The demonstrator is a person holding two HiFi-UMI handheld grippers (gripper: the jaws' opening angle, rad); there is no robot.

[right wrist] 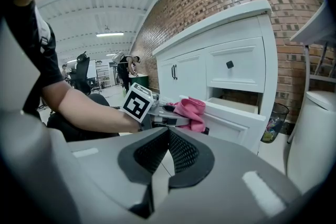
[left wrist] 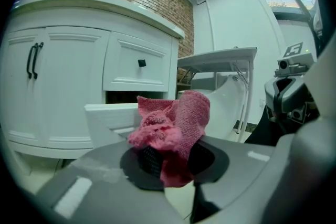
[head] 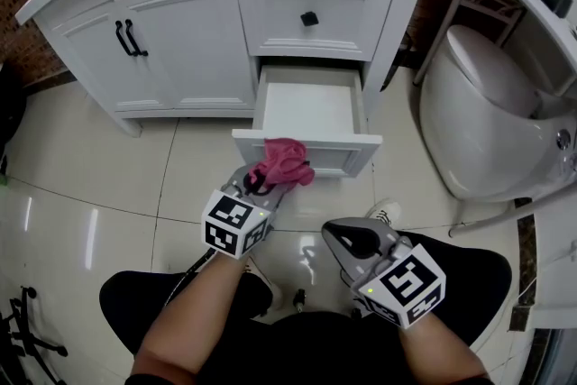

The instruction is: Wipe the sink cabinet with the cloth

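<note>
One crumpled pink cloth point(head: 284, 162), of coarse knitted fabric, is at the front panel of the pulled-out drawer point(head: 347, 153) of the white sink cabinet point(head: 180, 41). The left gripper point(head: 270, 180) holds it. In the left gripper view, the jaws are clamped on the cloth, which covers their tips. In the right gripper view, the right gripper point(right wrist: 168, 149) has its jaws together with nothing between them. A bin point(right wrist: 275, 123) beside the cabinet holds colourful things too small to tell.

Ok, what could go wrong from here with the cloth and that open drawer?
The cloth sits bunched in the left tool, so it may wipe poorly or slip out. The drawer stands open; pressing on its front could shove it shut. The right tool is shut and empty, bracing nothing.
</note>
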